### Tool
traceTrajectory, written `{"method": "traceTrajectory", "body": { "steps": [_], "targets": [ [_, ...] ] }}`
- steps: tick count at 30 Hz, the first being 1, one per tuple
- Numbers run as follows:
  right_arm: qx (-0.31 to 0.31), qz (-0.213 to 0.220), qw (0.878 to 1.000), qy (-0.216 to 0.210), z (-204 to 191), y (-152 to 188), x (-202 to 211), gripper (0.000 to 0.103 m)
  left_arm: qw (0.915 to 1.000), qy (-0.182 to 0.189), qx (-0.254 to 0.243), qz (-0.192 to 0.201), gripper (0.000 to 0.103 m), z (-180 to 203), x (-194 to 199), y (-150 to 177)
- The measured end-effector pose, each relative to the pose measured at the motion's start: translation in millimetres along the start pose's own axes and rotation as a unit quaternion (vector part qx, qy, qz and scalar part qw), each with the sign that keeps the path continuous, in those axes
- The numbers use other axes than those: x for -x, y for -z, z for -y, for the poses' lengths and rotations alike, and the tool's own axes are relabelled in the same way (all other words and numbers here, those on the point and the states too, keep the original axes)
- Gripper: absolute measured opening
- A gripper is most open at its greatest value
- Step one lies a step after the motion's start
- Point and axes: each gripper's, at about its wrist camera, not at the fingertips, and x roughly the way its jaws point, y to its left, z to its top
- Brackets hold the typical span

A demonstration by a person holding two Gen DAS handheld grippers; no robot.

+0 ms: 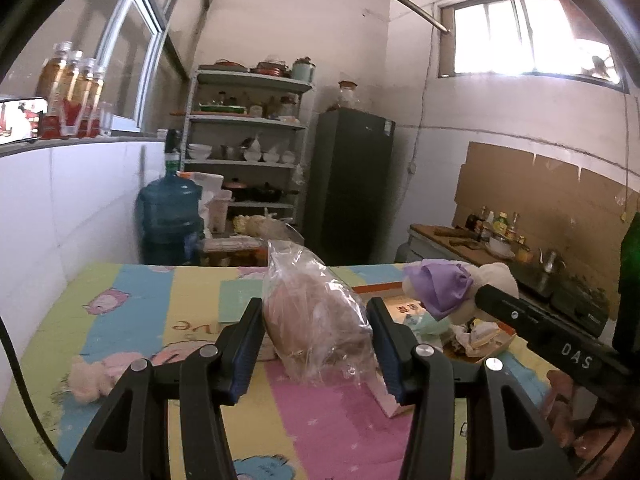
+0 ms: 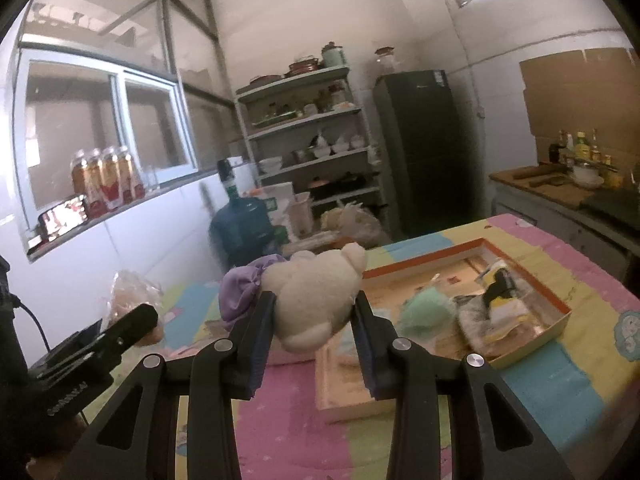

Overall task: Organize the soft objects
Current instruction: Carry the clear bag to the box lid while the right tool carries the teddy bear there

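Note:
My left gripper is shut on a clear plastic bag with a brownish soft item and holds it over the colourful table sheet. My right gripper is shut on a cream plush toy with a purple bow, lifted above the table. That toy also shows in the left wrist view, right of the bag. A shallow orange-rimmed cardboard box lies right of the right gripper, holding a mint green soft item and a grey and yellow soft item.
A small pink plush lies on the sheet at the left. Beyond the table stand a blue water jug, a shelf rack and a dark fridge. A counter with bottles is at the right.

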Motion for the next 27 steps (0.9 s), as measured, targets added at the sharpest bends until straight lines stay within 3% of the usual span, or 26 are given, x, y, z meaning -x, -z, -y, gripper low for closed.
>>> {"method": "traceTrajectory", "body": {
  "steps": [27],
  "targets": [
    [-0.031,0.007,0.999,0.019,92,-32,-39,0.038,0.9981,0.015,-0.043,-0.043,0.052,69,-98,-23]
  ]
}}
